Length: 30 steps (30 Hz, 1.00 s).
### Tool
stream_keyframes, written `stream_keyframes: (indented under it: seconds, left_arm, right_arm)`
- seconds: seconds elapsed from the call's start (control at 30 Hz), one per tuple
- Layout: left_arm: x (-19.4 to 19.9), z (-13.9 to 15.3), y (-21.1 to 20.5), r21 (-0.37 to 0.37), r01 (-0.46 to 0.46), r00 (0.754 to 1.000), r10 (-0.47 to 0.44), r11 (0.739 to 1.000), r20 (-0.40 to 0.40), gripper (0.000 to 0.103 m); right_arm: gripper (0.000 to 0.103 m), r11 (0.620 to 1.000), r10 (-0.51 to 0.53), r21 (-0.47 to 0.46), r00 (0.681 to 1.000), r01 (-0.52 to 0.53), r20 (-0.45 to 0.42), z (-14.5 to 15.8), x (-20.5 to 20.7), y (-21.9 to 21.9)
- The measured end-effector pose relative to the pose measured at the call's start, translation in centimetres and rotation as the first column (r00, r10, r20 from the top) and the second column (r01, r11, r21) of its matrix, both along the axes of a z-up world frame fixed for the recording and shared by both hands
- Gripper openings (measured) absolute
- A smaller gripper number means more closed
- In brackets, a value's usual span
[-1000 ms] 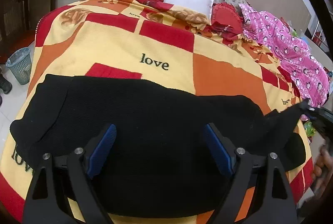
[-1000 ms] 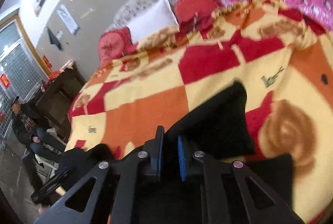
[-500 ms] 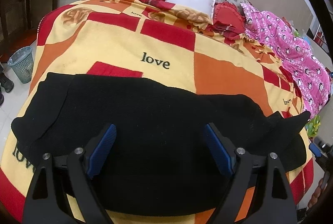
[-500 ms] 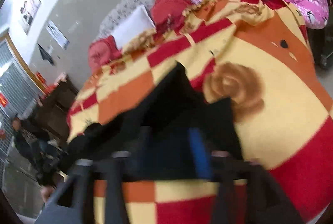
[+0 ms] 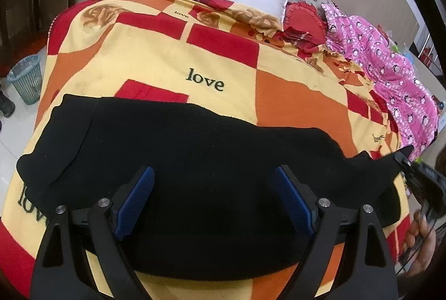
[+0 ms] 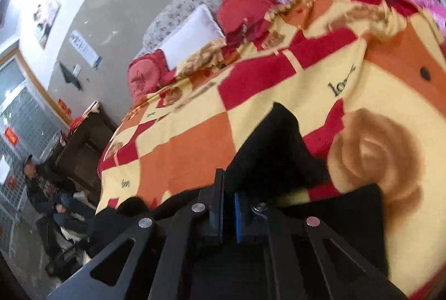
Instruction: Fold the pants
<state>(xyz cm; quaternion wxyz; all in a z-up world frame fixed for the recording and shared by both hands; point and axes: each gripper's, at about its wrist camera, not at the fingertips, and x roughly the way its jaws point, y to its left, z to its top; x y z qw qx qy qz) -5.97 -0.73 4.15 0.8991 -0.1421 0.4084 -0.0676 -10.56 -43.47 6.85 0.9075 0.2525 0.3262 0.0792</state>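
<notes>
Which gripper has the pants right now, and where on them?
The right gripper is shut on a raised corner of the black pants at their right end. The left gripper is open above them, holding nothing.

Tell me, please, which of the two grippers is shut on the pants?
The right gripper: its fingers pinch a raised corner of the black pants. The left gripper is spread wide open over them.

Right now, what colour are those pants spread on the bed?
Plain black pants, on a checked blanket; clearest in the left wrist view.
</notes>
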Motion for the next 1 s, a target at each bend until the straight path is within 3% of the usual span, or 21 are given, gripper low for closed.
stream_keyframes:
  seconds: [0.13,0.27,0.33,0.37,0.4,0.57,0.63,0.73,0.83,0.87,1.0]
  left_arm:
    - [-0.2,0.3,0.3,-0.032,-0.005,1.000,0.005,0.999,0.008,0.088]
    - [-0.1,0.2,-0.1,-0.034,-0.001,1.000,0.001,0.999,0.009,0.088]
    - [-0.2,0.3,-0.3,-0.025,0.002,1.000,-0.002,1.000,0.012,0.088]
    - [-0.3,0.4,-0.2,-0.022,0.003,1.000,-0.003,1.000,0.015,0.088]
    - [-0.4,0.6,-0.1,-0.019,0.003,1.000,-0.002,1.000,0.020,0.088]
    - [-0.3,1.3,1.4,-0.014,-0.043,0.998,0.043,0.999,0.043,0.088]
    - [-0.2,1.4,1.9,-0.016,-0.055,0.998,0.055,0.998,0.042,0.088]
    - [0.0,1.6,1.5,0.000,-0.029,0.999,0.029,1.000,0.044,0.088]
    - [0.1,2.0,0.4,0.008,0.047,0.997,-0.048,0.999,0.060,0.088]
    - [0.1,2.1,0.1,0.008,0.065,0.996,-0.066,0.998,0.058,0.088]
    - [1.1,2.1,-1.8,-0.001,0.181,0.983,-0.181,0.983,0.023,0.088]
  right_arm:
    - [0.005,0.998,-0.017,-0.061,1.000,0.019,0.026,1.6,-5.9,-0.4]
    - [0.007,0.997,-0.042,-0.065,0.993,0.036,-0.107,-2.0,-8.2,-1.6]
    - [0.020,0.997,-0.052,-0.068,0.983,0.041,-0.177,-4.0,-8.3,-1.6]
    - [0.032,0.996,-0.067,-0.065,0.979,0.056,-0.190,-4.3,-8.6,-1.9]
    - [0.037,0.996,-0.078,-0.061,0.979,0.068,-0.188,-4.2,-8.9,-2.2]
    - [0.053,0.952,-0.254,-0.207,0.959,0.225,-0.127,-1.2,-11.0,-4.5]
    - [0.053,0.934,-0.298,-0.227,0.952,0.277,-0.066,0.4,-11.3,-5.0]
    - [0.055,0.964,-0.143,-0.233,0.989,0.132,-0.031,1.7,-8.7,-2.7]
    - [0.059,0.967,0.042,-0.250,0.998,-0.052,-0.043,1.1,-5.6,1.4]
    - [0.059,0.954,0.130,-0.264,0.990,-0.142,-0.062,0.5,-4.1,3.7]
    - [0.059,0.886,0.328,-0.312,0.939,-0.343,-0.101,-1.2,-0.6,9.8]
